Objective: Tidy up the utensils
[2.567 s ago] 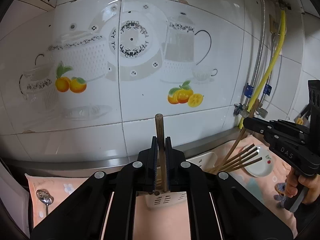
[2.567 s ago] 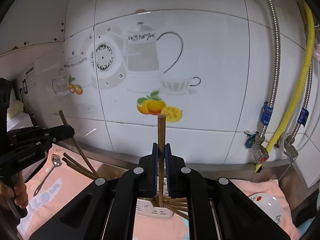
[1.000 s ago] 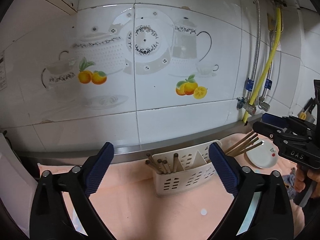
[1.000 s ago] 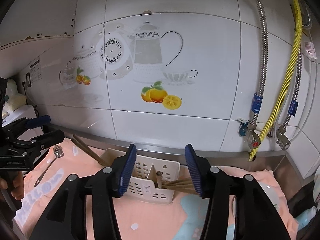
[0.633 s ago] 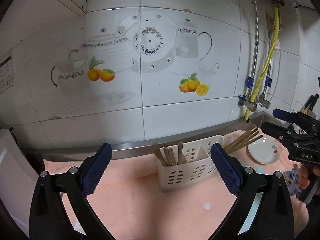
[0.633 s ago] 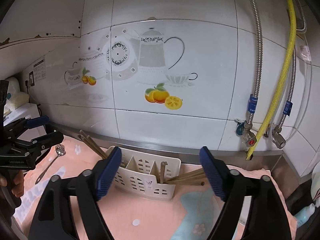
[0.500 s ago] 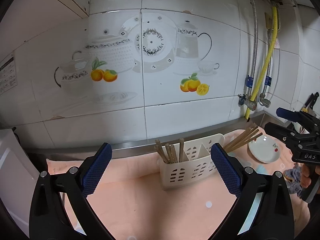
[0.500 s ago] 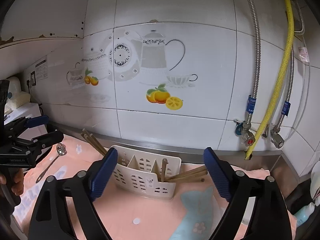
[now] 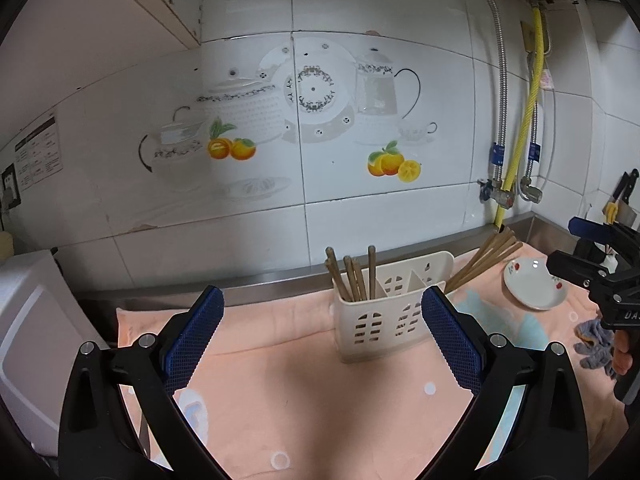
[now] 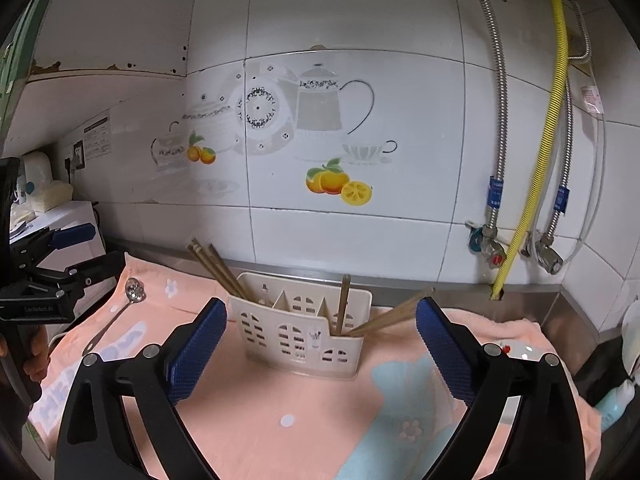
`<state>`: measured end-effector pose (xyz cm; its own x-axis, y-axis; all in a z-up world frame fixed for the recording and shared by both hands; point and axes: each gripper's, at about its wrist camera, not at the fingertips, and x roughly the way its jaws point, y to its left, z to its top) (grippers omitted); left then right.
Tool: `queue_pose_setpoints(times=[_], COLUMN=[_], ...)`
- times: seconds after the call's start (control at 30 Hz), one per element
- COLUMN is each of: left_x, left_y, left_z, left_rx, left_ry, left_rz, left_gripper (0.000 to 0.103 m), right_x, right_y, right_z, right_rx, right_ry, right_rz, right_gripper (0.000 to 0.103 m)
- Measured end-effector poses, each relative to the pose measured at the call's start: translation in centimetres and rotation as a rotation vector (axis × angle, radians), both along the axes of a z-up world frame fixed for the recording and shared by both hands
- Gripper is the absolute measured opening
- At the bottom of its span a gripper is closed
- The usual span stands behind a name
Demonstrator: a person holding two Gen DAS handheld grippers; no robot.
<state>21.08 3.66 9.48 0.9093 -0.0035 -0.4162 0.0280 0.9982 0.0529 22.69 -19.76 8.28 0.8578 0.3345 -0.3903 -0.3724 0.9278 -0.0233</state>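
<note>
Blue-padded black fingers of the left gripper (image 9: pixel 322 336) stand wide apart in the foreground of the left wrist view, nothing between them, over a peach-pink cloth (image 9: pixel 280 380) spread on the tabletop. In the right wrist view the right gripper (image 10: pixel 316 344) likewise has its blue pads spread, its jaws opening at this moment with nothing held; the space between them frames the holder without touching it.

Beyond both grippers, well clear of the fingertips, a cream slotted plastic utensil holder (image 10: pixel 300 336) stands upright on the cloth. Brown wooden chopsticks (image 9: pixel 354 276) sit in its end compartments: one bundle leans out of the left end toward the wall, another bundle (image 10: pixel 394 314) slants low out of the right end, and a single stick (image 10: pixel 343 304) stands nearly upright in the right compartment.

Left of the holder, a small metal spoon (image 10: pixel 116 316) lies flat on the cloth, near the left gripper as the right wrist camera sees it; a hand (image 10: pixel 34 350) grips that tool's handle. Right of the holder, a white saucer with red print (image 9: pixel 534 284) rests on the cloth, and a grey-blue rag (image 9: pixel 596 344) lies beside it.

Behind everything rises a white tiled wall (image 10: pixel 360 20) with teapot and orange decals, a yellow hose (image 10: pixel 548 140) and braided metal pipes (image 10: pixel 498 120) at its right.
</note>
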Motion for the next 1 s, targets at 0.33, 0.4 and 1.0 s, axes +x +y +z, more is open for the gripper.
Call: queue_pose_setpoints(times=[0.33, 0.4, 1.0], left_x=[-3.0, -3.5, -8.5], left_y=[0.2, 0.2, 0.4], left_z=[-1.1, -1.4, -4.4], left_rx=[-0.008, -0.004, 0.005], left_ry=[0.005, 0.015, 0.029], left_rz=[0.017, 0.017, 0.049], left_gripper=[0.098, 0.098, 0.098], right_x=[-4.1, -4.9, -10.7], right_y=[0.0, 0.1, 1.2], right_z=[-1.5, -1.9, -4.6], right_rx=[-0.028, -0.035, -0.057], right_ry=[-0.026, -0.028, -0.065], right_rz=[-0.021, -0.027, -0.028], right_gripper=[0.094, 0.095, 0.096])
